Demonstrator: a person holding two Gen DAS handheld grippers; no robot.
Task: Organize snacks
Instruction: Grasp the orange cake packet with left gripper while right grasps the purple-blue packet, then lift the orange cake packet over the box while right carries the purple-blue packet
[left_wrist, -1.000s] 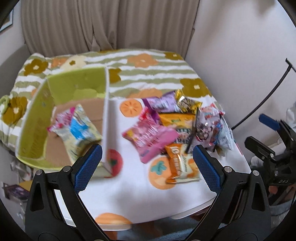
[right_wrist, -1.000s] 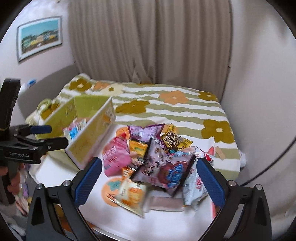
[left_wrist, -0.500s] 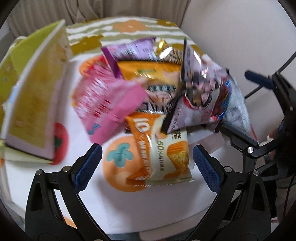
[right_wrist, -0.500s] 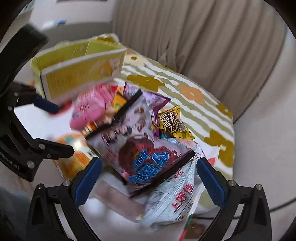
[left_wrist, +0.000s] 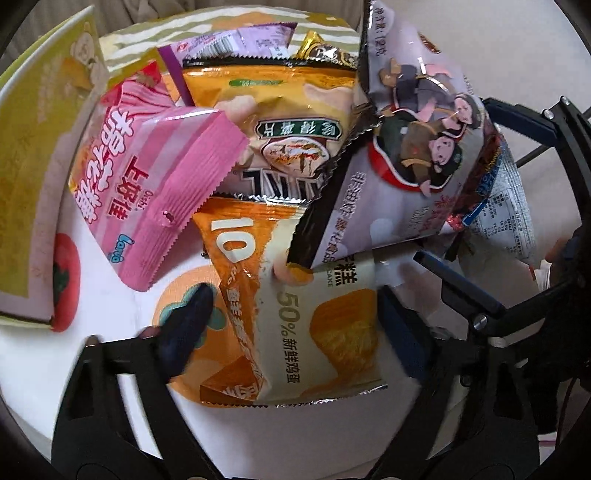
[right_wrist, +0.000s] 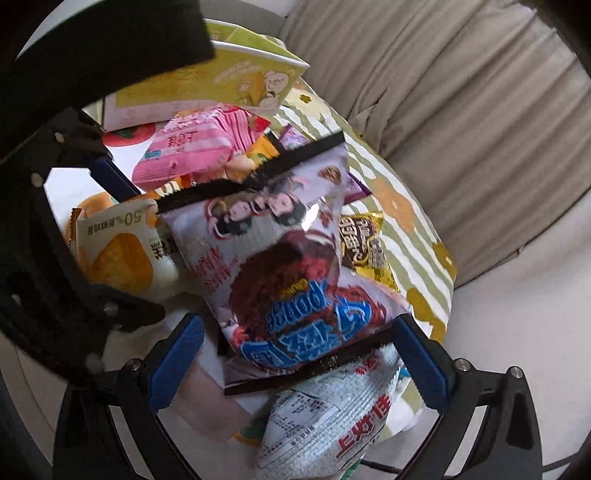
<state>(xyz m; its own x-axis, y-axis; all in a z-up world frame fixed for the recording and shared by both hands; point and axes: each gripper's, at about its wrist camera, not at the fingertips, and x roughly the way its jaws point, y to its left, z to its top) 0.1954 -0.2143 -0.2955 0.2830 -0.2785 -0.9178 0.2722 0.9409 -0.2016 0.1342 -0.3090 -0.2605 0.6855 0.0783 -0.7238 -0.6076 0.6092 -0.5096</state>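
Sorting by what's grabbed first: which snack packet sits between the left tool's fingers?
The orange-and-cream cake packet, printed "50%"; the pink and lilac packets lie farther off.

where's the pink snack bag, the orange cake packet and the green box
pink snack bag (left_wrist: 155, 177), left wrist view, on its striped front
orange cake packet (left_wrist: 295, 328), left wrist view, on the cream panel beside the cake picture
green box (right_wrist: 236, 79), right wrist view, on its printed side wall

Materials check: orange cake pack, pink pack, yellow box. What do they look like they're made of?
Orange cake pack: thin plastic film, mostly matte, going by its crimped serrated ends and soft wrinkles.
Pink pack: plastic film with a slight sheen; ribbed heat-sealed flap, zigzag cut edge.
Yellow box: printed cardboard, probably; flat stiff walls and a pale cut edge at the rim. Matte look.
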